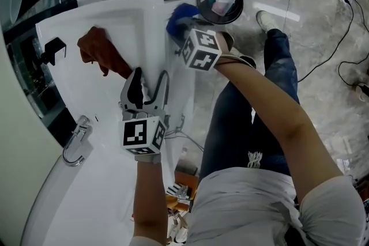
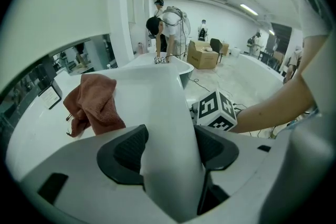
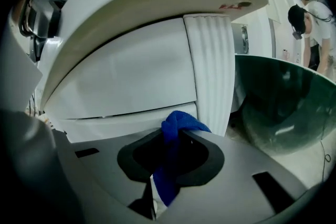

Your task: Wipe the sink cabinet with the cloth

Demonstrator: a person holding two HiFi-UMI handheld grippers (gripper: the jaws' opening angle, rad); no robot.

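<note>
The white sink cabinet [image 1: 124, 26] has a smooth top and pale drawer fronts [image 3: 131, 76]. A blue cloth [image 1: 181, 19] is pinched in my right gripper [image 1: 184, 30], which is shut on it and holds it against the cabinet's front far corner; the cloth [image 3: 178, 126] pokes up between the jaws beside a ribbed corner panel [image 3: 210, 71]. My left gripper [image 1: 149, 86] straddles the counter's front rim [image 2: 168, 113], one pad on each side, closed on it. A brown cloth [image 1: 95, 49] lies crumpled on the counter top, also seen ahead of the left gripper [image 2: 94, 102].
A round black waste bin [image 1: 220, 2] with rubbish stands on the floor just past the cabinet corner. A chrome tap [image 1: 78, 138] and a black holder [image 1: 55, 49] sit along the wall side. Cables [image 1: 340, 37] trail on the grey floor. People [image 2: 163, 29] stand far off.
</note>
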